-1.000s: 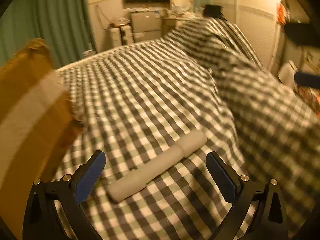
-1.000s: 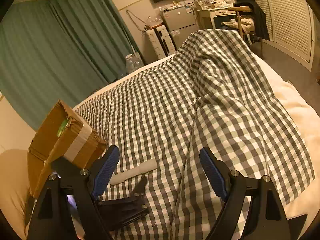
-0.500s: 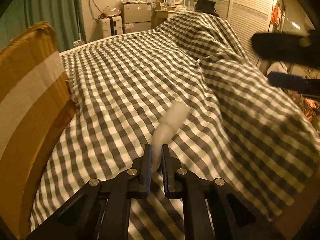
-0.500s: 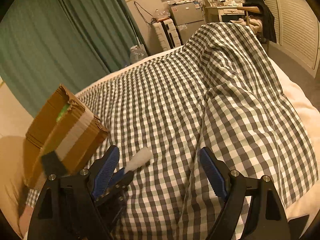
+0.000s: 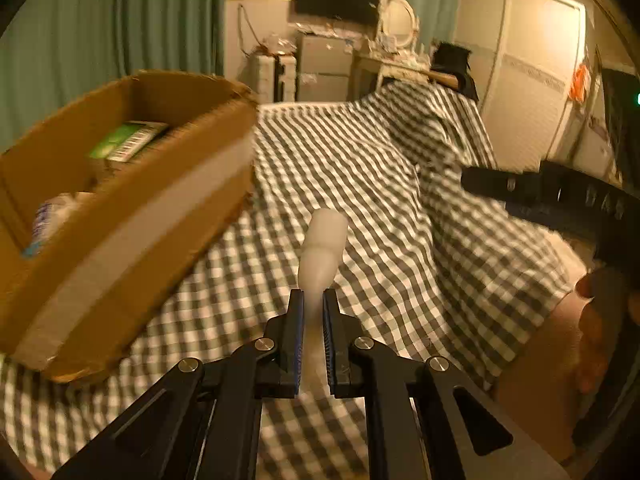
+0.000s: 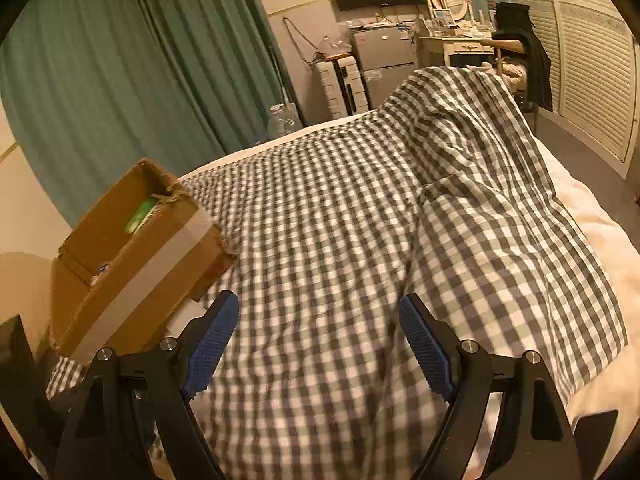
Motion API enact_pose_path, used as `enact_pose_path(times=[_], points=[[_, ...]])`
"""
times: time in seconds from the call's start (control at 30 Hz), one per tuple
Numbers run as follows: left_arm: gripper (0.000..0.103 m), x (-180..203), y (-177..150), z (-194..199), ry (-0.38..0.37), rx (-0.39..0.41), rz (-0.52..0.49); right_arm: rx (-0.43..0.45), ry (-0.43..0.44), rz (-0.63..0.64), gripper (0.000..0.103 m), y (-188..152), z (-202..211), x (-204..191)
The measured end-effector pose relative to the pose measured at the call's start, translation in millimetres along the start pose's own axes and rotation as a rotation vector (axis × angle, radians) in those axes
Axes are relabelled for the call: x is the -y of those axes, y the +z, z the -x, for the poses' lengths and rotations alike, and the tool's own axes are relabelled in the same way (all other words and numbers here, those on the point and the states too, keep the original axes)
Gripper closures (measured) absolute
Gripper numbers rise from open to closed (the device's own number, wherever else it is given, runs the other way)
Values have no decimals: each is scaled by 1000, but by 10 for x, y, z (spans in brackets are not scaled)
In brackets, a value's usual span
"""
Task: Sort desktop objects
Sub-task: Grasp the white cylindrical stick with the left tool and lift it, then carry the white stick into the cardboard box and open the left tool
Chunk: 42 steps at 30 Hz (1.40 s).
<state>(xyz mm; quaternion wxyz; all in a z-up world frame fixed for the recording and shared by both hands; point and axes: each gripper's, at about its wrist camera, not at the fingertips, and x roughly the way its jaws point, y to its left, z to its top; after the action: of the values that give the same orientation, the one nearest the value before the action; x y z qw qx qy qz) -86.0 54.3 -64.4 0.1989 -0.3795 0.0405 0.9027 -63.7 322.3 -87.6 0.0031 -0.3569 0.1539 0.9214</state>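
Observation:
In the left wrist view my left gripper (image 5: 313, 300) is shut on a long white tube (image 5: 322, 248), which sticks out forward past the fingertips, lifted above the checked bedspread (image 5: 360, 184). An open cardboard box (image 5: 120, 208) with a white tape band stands to the left, holding a green packet (image 5: 124, 140) and other items. In the right wrist view my right gripper (image 6: 318, 312) hangs open over the bedspread (image 6: 360, 220) with nothing between its blue pads. The same box (image 6: 136, 256) sits at its left. The other gripper's black body (image 5: 560, 196) shows at the right edge.
The bedspread lies rumpled, with a raised fold on the right (image 6: 500, 184). Green curtains (image 6: 120, 72), a small fridge (image 6: 384, 60), a dressing table with mirror (image 6: 452, 36) and louvred doors (image 6: 580, 60) line the far walls. A person's hand (image 5: 592, 332) is at the right.
My left gripper shut on the white tube that lay on the bedspread and raised it, swinging left so the box's open top shows. The right gripper shifted slightly, still open.

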Motion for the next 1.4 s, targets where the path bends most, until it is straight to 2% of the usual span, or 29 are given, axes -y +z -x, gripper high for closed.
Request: enact_pose_path(times=[0.07, 0.13, 0.3, 0.5, 0.67, 0.87, 0.9, 0.97, 1.0, 1.03, 1.1, 1.13, 1.2, 1.4], points=[[94, -54, 12, 157, 27, 34, 0, 14, 11, 14, 21, -20, 79, -102], [94, -130, 52, 330, 6, 66, 25, 22, 21, 32, 21, -31, 148, -207], [94, -319, 189, 718, 26, 155, 67, 49, 59, 88, 21, -5, 325, -523], [94, -619, 379, 962, 53, 211, 123, 72, 112, 177, 19, 49, 342, -923], [94, -901, 514, 985, 111, 230, 146, 93, 136, 251, 17, 177, 186, -1202], [92, -1257, 571, 645, 165, 201, 220, 113, 145, 283, 13, 293, -140, -1381], [89, -1305, 566, 580, 159, 199, 238, 105, 149, 285, 13, 292, -225, -1391], [76, -1377, 537, 484, 135, 202, 268, 99, 143, 281, 8, 271, -331, -1381], [59, -1413, 517, 430, 129, 216, 281, 99, 136, 277, 6, 245, -387, -1359], [31, -1404, 469, 402, 136, 223, 285, 99, 132, 275, 2, 227, -427, -1340], [4, -1423, 424, 370, 178, 256, 297, 104, 121, 270, 0, 168, -488, -1297], [0, -1425, 384, 386, 214, 294, 307, 109, 115, 269, 0, 151, -501, -1284], [0, -1416, 317, 414, 243, 338, 303, 112, 93, 275, 0, 104, -523, -1266], [0, -1298, 206, 399, 372, 254, 201, 113, 32, 279, 0, 58, -491, -1251]])
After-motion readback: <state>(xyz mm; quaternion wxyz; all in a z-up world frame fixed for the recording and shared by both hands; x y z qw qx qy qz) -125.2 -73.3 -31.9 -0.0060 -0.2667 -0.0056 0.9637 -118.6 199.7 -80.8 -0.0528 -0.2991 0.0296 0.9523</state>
